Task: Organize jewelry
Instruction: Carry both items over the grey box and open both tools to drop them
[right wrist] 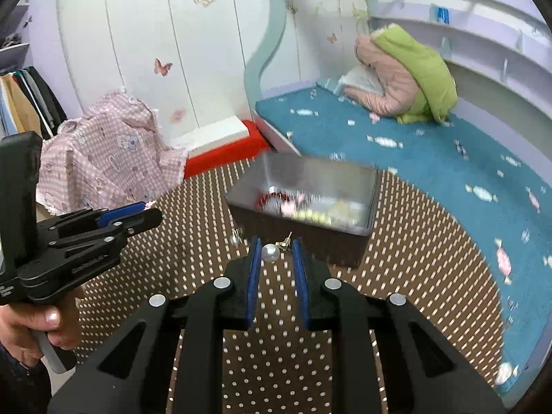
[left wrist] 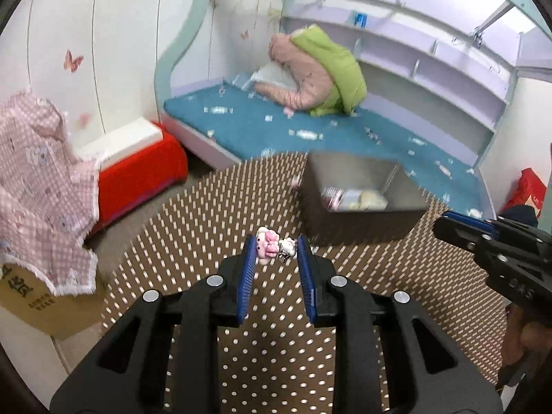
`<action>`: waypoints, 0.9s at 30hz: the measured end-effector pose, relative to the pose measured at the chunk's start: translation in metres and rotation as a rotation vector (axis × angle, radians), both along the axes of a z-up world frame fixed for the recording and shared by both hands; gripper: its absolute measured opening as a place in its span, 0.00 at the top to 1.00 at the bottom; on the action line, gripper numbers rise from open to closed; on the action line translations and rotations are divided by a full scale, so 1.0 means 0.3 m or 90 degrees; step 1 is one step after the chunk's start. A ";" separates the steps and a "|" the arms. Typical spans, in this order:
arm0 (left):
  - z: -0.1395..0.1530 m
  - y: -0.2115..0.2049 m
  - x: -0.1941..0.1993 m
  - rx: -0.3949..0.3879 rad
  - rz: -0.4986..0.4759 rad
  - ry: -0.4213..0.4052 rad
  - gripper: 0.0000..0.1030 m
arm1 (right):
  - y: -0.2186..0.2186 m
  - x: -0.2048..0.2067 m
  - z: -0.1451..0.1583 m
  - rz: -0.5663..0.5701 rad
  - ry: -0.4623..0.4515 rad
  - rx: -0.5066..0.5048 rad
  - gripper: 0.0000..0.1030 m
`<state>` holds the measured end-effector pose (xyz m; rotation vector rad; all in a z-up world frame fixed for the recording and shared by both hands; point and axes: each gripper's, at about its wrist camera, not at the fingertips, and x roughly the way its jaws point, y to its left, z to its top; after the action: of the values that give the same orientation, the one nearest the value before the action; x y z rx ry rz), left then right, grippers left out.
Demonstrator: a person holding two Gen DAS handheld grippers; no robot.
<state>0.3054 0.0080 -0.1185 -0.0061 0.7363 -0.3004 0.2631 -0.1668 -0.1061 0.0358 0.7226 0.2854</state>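
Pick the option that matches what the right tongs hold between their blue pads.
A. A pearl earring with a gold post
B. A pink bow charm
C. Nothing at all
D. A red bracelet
A: in the right wrist view the right tongs pinch a pearl earring, its gold post pointing toward the metal box; the pink bow charm sits in the left tongs instead.

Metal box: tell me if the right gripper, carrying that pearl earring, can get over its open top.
Probably yes: the metal box sits just ahead of the right gripper, which grips the pearl earring; its top is open, with nothing between.
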 end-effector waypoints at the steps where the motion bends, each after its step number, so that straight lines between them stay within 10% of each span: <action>1: 0.036 -0.005 -0.008 0.000 -0.003 -0.014 0.77 | -0.003 0.002 0.026 0.002 -0.010 -0.004 0.84; 13: 0.309 -0.163 0.096 -0.022 -0.069 -0.074 0.76 | -0.068 0.138 0.275 -0.001 -0.059 0.000 0.83; 27: 0.255 -0.308 0.324 -0.010 -0.097 0.001 0.76 | -0.087 0.295 0.202 -0.015 0.018 0.016 0.83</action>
<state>0.4028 -0.0846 -0.0421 0.0351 0.7370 -0.4517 0.3515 -0.1928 -0.0454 0.0720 0.7467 0.2711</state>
